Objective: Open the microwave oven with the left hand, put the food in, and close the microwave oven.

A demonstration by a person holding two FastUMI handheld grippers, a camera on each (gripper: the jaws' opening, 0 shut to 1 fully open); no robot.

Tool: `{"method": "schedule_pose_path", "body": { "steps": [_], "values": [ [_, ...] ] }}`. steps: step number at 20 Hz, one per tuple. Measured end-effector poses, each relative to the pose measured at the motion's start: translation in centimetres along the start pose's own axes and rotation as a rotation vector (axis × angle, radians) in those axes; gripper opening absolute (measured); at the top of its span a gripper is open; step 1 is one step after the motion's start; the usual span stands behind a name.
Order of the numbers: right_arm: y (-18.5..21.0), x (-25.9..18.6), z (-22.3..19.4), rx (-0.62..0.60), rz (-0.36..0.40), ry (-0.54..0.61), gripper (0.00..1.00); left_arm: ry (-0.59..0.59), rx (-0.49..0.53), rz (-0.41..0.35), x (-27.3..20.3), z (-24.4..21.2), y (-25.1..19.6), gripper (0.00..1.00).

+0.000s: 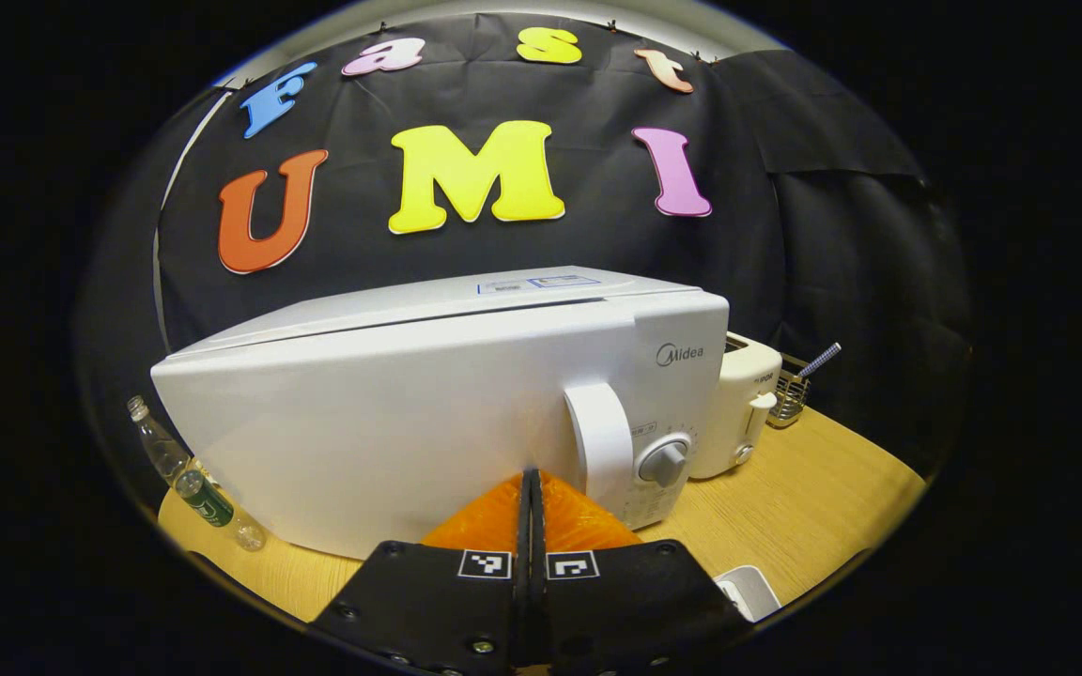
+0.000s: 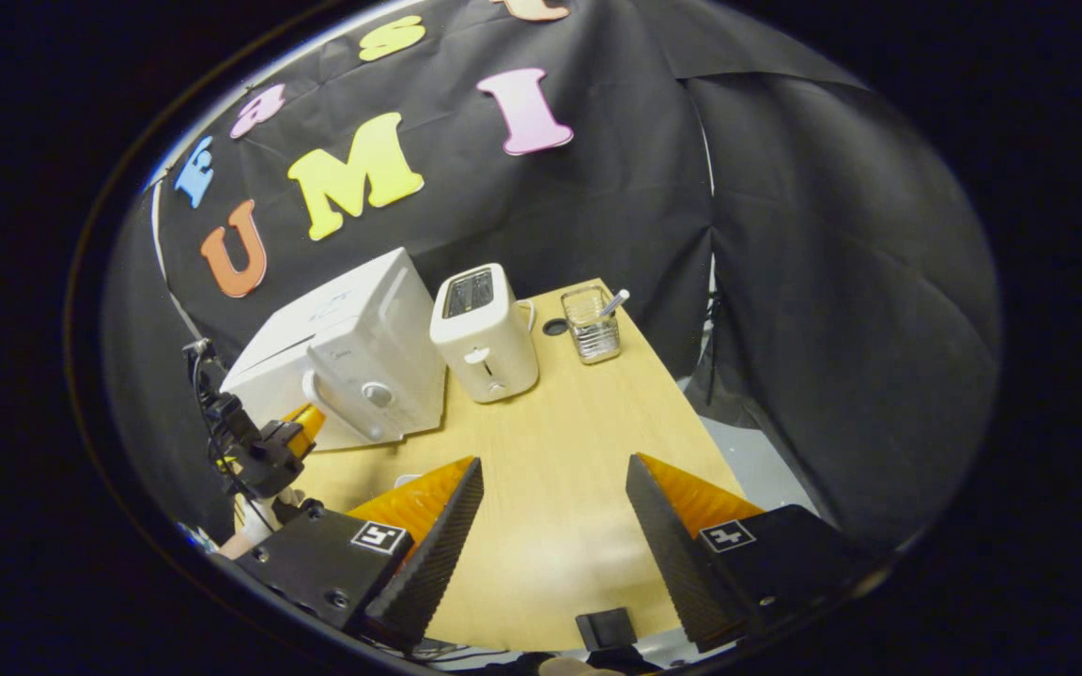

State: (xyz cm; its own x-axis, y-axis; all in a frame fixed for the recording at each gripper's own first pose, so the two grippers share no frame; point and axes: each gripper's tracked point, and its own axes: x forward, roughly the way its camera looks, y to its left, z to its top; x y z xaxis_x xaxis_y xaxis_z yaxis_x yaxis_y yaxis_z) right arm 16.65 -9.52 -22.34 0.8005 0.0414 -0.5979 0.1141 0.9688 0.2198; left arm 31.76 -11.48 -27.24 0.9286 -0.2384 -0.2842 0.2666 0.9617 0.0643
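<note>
The white microwave (image 1: 409,413) stands on the wooden table (image 1: 813,498) with its door closed, close in the left gripper view. Its curved handle (image 1: 602,441) and grey dial (image 1: 665,462) are at the right of the front. My left gripper (image 1: 532,474) is shut with nothing between its fingers, its tips just in front of the door, left of the handle. In the right gripper view the microwave (image 2: 344,329) sits at the left, with the left gripper (image 2: 311,413) by its front. My right gripper (image 2: 555,460) hangs open over bare table (image 2: 560,394). A white container's corner (image 1: 748,591) lies by the front edge.
A white toaster (image 2: 485,329) stands right of the microwave, and a wire basket (image 2: 593,324) with a utensil sits behind it near the table's far corner. A plastic bottle (image 1: 189,479) lies left of the microwave. The table's right edge (image 2: 691,413) drops to the floor.
</note>
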Motion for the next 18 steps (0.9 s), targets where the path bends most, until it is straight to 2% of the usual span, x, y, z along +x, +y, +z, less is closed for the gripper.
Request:
{"method": "schedule_pose_path", "body": {
  "steps": [9, 12, 15, 16, 18],
  "values": [
    [0.7, -0.4, -0.4, -0.007, 0.004, -0.006, 0.98, 0.041, 0.001, 0.008, 0.5, -0.4, -0.1, 0.0],
    [0.9, -0.6, -0.5, -0.011, 0.003, -0.013, 0.98, 0.056, -0.005, 0.015, -1.0, -0.8, -0.1, 0.0],
    [1.3, -1.0, -0.3, -0.018, 0.01, -0.029, 0.98, 0.054, -0.011, 0.055, -3.8, -0.6, 1.2, 0.0],
    [1.6, -1.1, -0.4, -0.019, 0.013, -0.032, 0.98, 0.055, -0.013, 0.035, -4.2, -0.8, 0.9, 0.0],
    [2.2, -1.1, -0.8, -0.027, 0.017, -0.036, 0.98, 0.079, -0.005, 0.008, -6.0, -1.4, 0.8, 0.57]
  ]
}}
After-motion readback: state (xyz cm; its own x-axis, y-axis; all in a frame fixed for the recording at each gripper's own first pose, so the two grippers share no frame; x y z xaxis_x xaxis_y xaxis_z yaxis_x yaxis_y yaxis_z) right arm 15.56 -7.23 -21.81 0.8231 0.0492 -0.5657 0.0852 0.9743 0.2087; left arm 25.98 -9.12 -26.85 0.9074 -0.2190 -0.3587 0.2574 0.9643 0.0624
